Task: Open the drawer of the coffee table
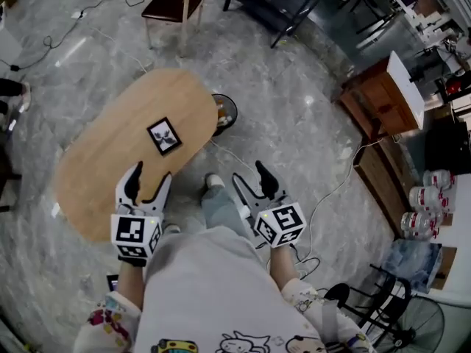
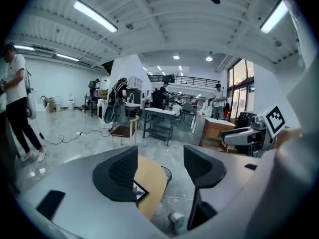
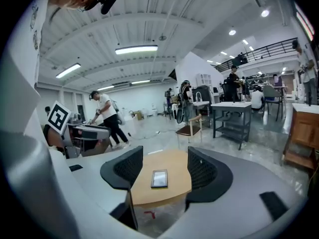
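- Left gripper [image 1: 151, 176]: I am holding it over the near edge of the coffee table [image 1: 110, 153], jaws spread wide, gripping nothing.
- Right gripper [image 1: 249, 171]: I am holding it above the floor beside the table's near end, jaws spread wide, empty.
- Coffee table: oval, wooden, lying ahead of me and carrying a dark-framed card [image 1: 164, 136]; I am seeing no drawer from here.
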A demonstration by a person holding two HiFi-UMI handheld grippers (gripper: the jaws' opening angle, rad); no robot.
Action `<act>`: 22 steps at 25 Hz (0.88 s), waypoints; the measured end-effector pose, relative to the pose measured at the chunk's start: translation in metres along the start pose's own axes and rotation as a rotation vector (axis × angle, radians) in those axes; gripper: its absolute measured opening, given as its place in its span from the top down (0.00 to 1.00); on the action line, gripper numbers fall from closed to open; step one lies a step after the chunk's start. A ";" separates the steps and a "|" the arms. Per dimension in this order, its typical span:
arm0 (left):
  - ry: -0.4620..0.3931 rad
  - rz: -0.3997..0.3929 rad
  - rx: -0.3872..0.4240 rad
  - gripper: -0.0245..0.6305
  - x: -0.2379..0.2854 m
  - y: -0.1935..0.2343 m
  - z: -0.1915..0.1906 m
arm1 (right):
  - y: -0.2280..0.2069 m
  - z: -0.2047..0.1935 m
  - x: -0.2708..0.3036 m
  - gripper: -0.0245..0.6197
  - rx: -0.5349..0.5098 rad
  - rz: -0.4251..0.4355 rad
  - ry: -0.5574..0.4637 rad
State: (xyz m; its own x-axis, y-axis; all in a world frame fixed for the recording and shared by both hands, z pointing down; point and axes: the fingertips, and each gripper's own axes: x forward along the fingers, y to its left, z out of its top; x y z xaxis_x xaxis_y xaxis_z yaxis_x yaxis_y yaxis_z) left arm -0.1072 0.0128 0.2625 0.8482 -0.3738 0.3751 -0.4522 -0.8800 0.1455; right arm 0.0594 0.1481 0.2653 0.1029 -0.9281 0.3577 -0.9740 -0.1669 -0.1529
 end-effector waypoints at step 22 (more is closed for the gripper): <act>0.030 0.481 -0.209 0.56 0.075 -0.014 0.030 | -0.108 0.045 0.131 0.58 -0.156 0.527 0.202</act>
State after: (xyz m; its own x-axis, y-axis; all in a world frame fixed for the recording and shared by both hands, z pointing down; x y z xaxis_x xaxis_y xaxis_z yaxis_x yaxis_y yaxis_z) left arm -0.0289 -0.0113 0.2606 0.5244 -0.7102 0.4697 -0.8366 -0.5326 0.1286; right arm 0.1868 0.0298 0.2872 -0.4294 -0.7881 0.4411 -0.9030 0.3653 -0.2263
